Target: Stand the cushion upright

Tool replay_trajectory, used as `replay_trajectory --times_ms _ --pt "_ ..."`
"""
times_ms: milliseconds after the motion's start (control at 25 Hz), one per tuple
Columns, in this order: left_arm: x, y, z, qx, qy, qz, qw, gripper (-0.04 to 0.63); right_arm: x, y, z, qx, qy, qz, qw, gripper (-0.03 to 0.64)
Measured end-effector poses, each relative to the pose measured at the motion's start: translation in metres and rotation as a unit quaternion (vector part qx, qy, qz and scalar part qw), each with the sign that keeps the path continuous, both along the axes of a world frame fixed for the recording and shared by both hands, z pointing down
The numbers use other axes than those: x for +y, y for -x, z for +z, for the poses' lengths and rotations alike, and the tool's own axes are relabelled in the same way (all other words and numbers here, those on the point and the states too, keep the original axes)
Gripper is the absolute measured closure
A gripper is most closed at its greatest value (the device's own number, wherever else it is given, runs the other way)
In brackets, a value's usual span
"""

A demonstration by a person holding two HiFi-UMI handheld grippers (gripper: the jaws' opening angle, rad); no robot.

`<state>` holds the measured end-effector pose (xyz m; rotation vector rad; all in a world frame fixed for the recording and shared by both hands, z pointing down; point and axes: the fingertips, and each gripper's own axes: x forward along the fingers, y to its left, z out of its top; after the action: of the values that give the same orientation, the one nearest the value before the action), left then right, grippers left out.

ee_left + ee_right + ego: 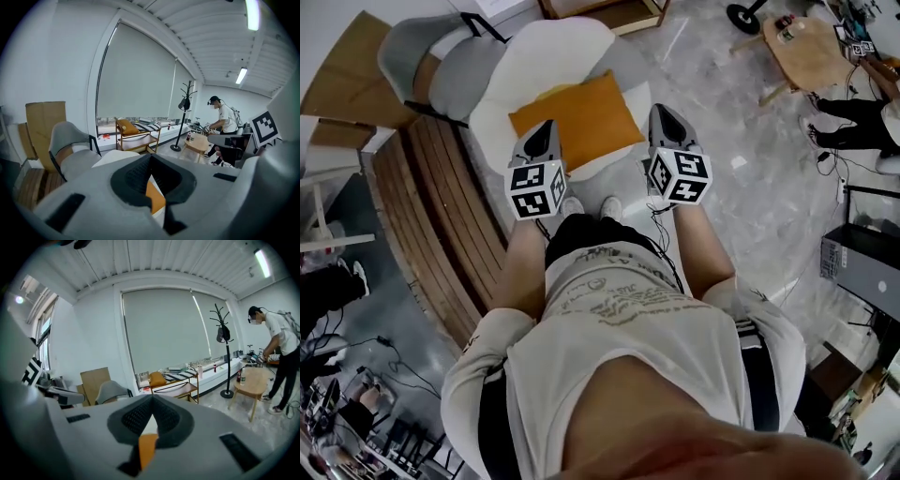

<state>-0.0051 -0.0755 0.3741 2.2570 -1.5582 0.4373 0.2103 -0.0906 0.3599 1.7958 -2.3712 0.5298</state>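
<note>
a: nearest us, left gripper [547, 125] and right gripper [662, 111], fingers clenched, nothing in either.
b: orange cushion [577, 117] lies flat on the white seat [553, 52] between the tips. best to part the fingers, pinch both near corners, then tip it up evenly.

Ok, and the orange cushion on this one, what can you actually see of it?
The orange cushion is a plain, roughly rectangular pad, apparently fabric, slightly puffed with soft corners. It lies flat, not upright, a little askew on the white seat, the only thing clearly touching it. The left gripper and right gripper, both shut, point at its near corner and right edge; contact cannot be told.
</note>
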Motion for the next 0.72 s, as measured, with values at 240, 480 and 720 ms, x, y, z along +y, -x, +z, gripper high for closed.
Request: replay_trajectory --times_ms 240,480,720 --pt "-0.009 0.028 0.040 -0.003 0.042 -0.013 0.9990 0.574 -0.024 0.030 0.034 0.033 0.026 -0.035 0.999 0.589" --pt "-0.025 0.057 0.082 0.022 0.089 -0.037 0.9951 0.574 -0.041 0.058 0.088 0.066 0.080 -0.067 0.992 0.589" --pt "-0.030 0.087 0.152 0.020 0.144 -0.074 0.9865 0.574 -0.062 0.066 0.144 0.086 0.102 -0.058 0.989 0.589"
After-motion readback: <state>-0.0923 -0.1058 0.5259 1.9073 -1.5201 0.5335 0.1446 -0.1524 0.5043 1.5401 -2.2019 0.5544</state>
